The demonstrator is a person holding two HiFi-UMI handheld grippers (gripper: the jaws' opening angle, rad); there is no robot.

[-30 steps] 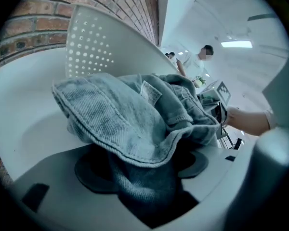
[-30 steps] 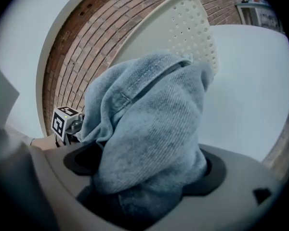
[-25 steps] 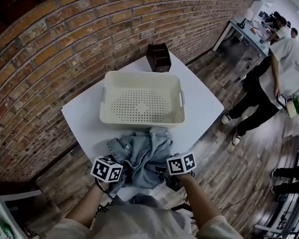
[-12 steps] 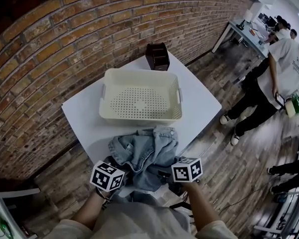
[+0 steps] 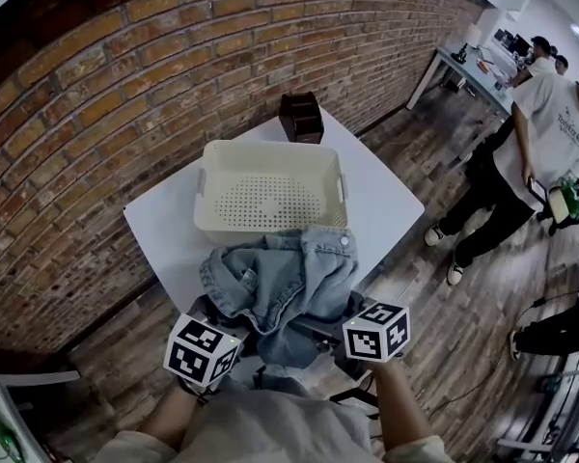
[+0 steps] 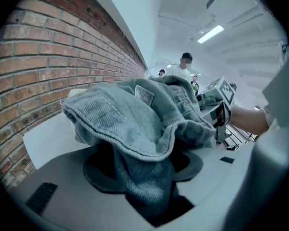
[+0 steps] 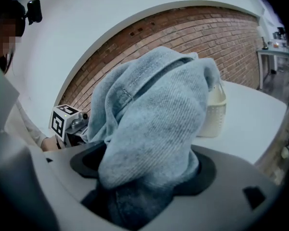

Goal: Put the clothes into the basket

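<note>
A light-blue denim garment [image 5: 280,283] hangs bunched between my two grippers, lifted above the near part of the white table [image 5: 164,230], just in front of the cream perforated basket [image 5: 205,186]. My left gripper [image 5: 227,321] is shut on its left side; the cloth [image 6: 135,114] fills the jaws. My right gripper [image 5: 343,321] is shut on its right side, where denim [image 7: 159,114] covers the pads. Both pairs of jaws have just been closing on the cloth. The basket holds nothing and its wall [image 7: 216,109] shows beyond the garment.
A dark box [image 5: 302,116] stands at the table's far corner behind the basket. A brick wall [image 5: 125,85] runs along the left and back. People [image 5: 550,133] stand on the wooden floor at the right, near a desk.
Both grippers have risen with the denim garment, lifting it off the table. Its upper fold now reaches the basket's near wall.
</note>
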